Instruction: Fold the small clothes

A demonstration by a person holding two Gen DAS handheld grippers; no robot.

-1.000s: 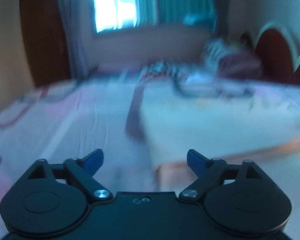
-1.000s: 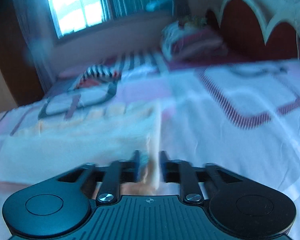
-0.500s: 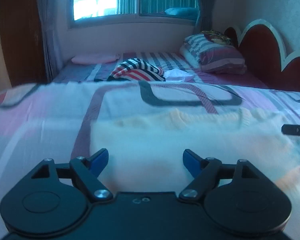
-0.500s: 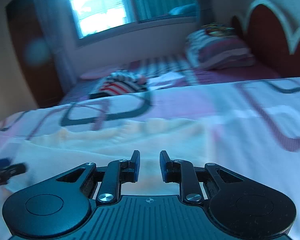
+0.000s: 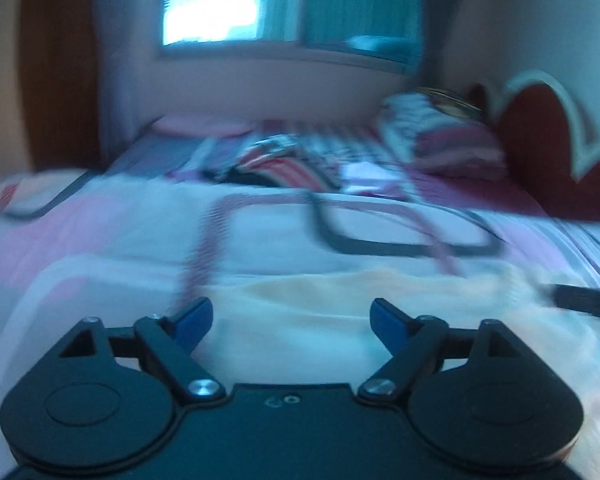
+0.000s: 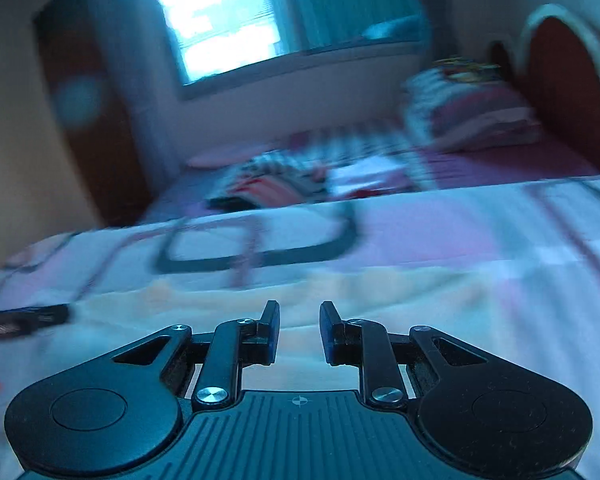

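A pale cream garment (image 5: 340,304) lies flat on the bedsheet, just ahead of both grippers; it also shows in the right wrist view (image 6: 380,292). My left gripper (image 5: 292,318) is wide open and empty over the garment's near left part. My right gripper (image 6: 299,320) has its jaws a little apart, with nothing between them, over the garment's near edge. The right gripper's finger shows at the right edge of the left wrist view (image 5: 588,300); the left gripper's finger shows at the left edge of the right wrist view (image 6: 20,320). Both views are motion-blurred.
The patterned pink and white bedsheet (image 5: 100,240) spreads all around. A striped pile of clothes (image 5: 280,164) and a white item (image 5: 364,176) lie further back. Striped pillows (image 5: 440,140) rest by the red headboard (image 5: 548,148). A window (image 5: 220,0) is behind.
The right gripper let go of the garment's edge and opened slightly. Both grippers have swung to face the garment from the near side and are still moving.
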